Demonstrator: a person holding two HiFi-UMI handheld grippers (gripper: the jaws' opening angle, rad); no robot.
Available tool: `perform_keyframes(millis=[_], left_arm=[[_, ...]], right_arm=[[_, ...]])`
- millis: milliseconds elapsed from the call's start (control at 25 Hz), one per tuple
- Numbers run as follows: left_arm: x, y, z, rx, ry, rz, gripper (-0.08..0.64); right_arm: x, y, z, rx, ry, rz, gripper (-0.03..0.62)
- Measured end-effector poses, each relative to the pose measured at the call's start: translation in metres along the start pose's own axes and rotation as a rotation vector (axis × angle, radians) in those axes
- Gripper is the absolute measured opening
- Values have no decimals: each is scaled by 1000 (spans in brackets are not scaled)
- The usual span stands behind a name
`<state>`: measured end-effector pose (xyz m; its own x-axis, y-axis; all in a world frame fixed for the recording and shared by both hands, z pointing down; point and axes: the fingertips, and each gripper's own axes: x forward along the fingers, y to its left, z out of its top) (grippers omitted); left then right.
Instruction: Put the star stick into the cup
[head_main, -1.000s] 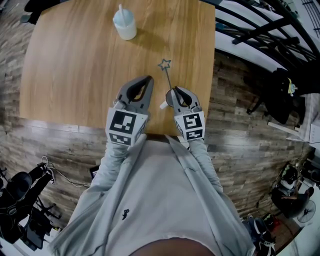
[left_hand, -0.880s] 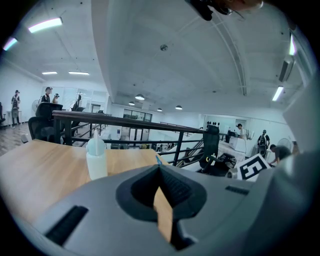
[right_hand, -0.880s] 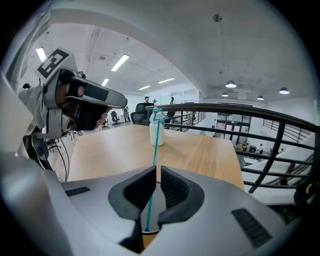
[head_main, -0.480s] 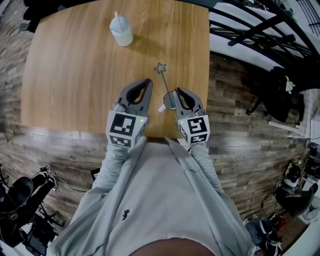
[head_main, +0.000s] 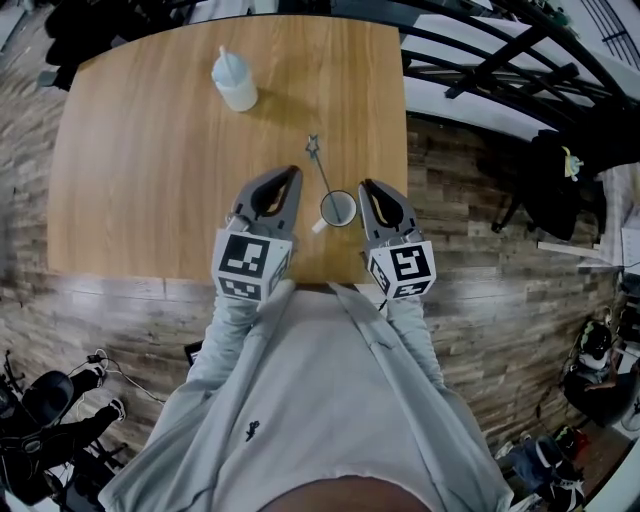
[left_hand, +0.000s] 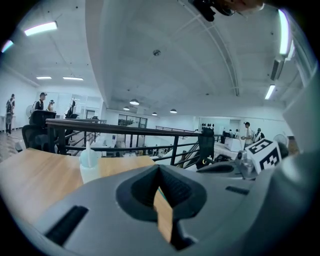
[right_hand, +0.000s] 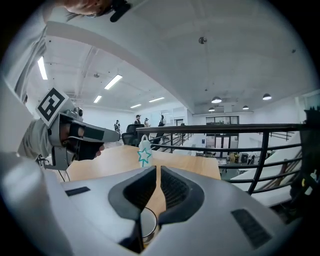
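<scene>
One release, task seemingly done: my right hand-held gripper (head_main: 368, 188), narrowly parted and empty, has left the thin teal star stick (head_main: 322, 175) standing in the white cup (head_main: 338, 209).

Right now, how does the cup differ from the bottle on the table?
The cup is open-topped and holds the leaning star stick; the bottle is capped, with a thin spout. The cup sits at the table's near edge; the bottle stands toward the far edge. Both are pale and stand upright on the wooden table.
</scene>
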<state>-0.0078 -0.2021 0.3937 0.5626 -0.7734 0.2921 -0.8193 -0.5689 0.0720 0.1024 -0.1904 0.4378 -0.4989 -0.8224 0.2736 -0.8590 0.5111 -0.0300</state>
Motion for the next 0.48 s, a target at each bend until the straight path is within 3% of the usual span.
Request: perform_keyframes(millis=[480], left_arm=[[-3, -11, 19, 22, -36, -16, 18]], right_arm=[[-47, -31, 61, 24, -148, -60, 20]])
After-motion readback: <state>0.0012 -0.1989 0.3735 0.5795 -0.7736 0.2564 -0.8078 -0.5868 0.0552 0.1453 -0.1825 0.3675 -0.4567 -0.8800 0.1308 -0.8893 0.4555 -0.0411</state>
